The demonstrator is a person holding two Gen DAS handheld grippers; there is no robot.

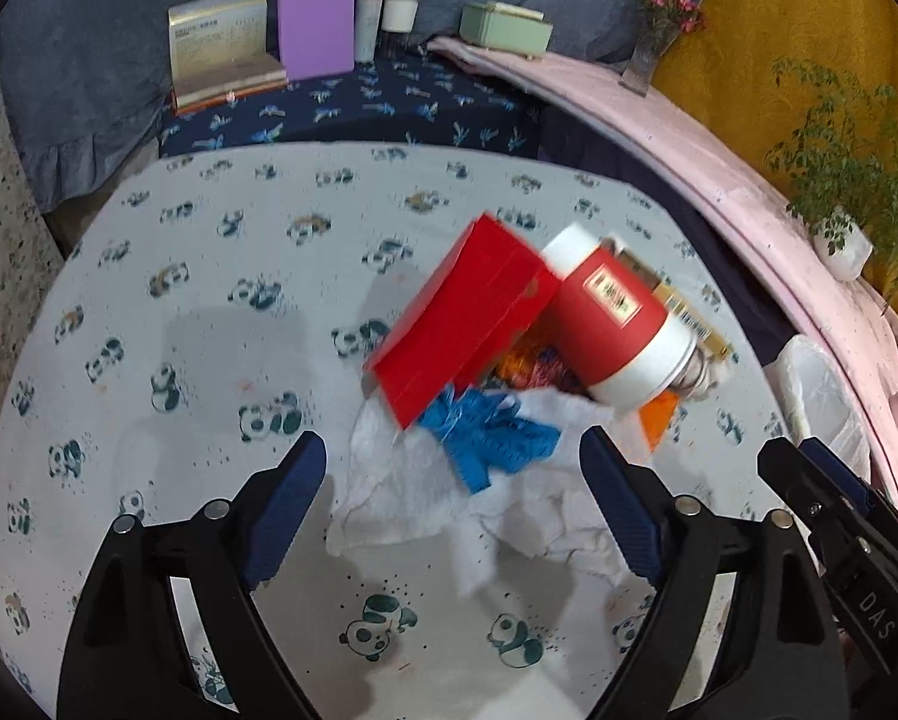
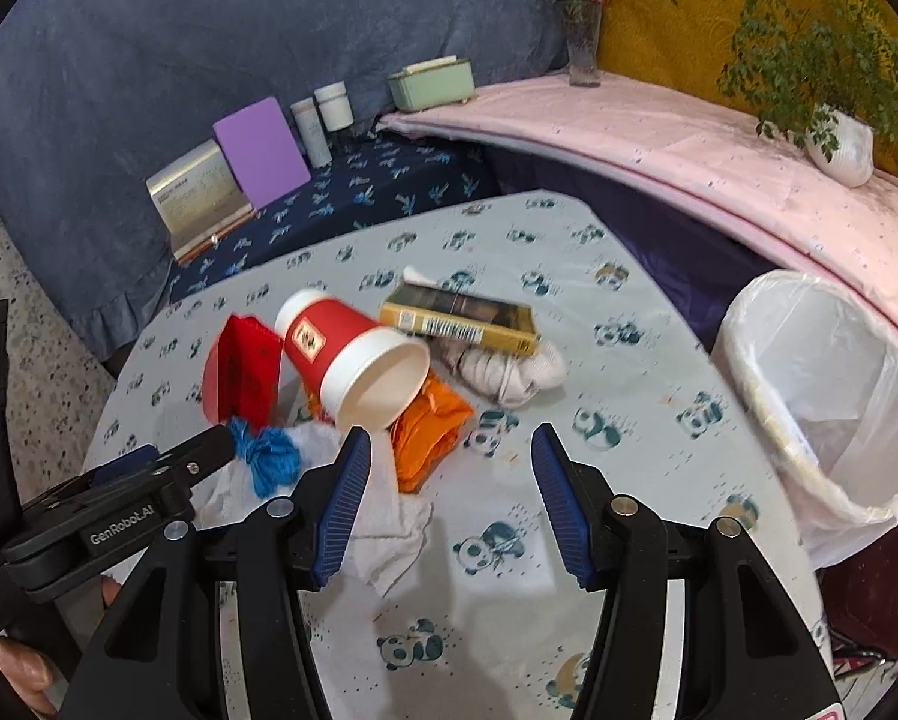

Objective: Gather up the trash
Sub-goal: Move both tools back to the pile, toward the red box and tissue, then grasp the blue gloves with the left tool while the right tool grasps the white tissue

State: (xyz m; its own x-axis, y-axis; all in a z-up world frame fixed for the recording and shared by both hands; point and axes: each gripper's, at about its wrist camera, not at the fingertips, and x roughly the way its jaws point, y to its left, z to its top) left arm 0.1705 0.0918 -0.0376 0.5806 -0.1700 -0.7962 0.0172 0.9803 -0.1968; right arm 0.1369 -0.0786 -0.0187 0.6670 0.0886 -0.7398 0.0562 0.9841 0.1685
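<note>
We are at the reach-in step: our left gripper (image 1: 451, 486) hangs with jaws spread wide and empty over the crumpled white tissue (image 1: 425, 498), and our right gripper (image 2: 449, 498) hangs beside it, jaws parted and holding nothing. The trash lies heaped mid-table (image 1: 149, 252): a stiff red box (image 1: 466, 312), a waxy paper cup (image 2: 353, 354) on its side, fuzzy blue yarn (image 1: 490, 432), a crinkled orange wrapper (image 2: 428, 432), a flat yellow carton (image 2: 460, 321). Next, we judge, one gripper must pinch a piece and carry it to the lined bin (image 2: 826, 396) at the table's edge.

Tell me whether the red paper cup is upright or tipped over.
Tipped over. The cup lies on its side on the trash pile, its open mouth facing the right wrist camera; nothing shows inside it.
</note>
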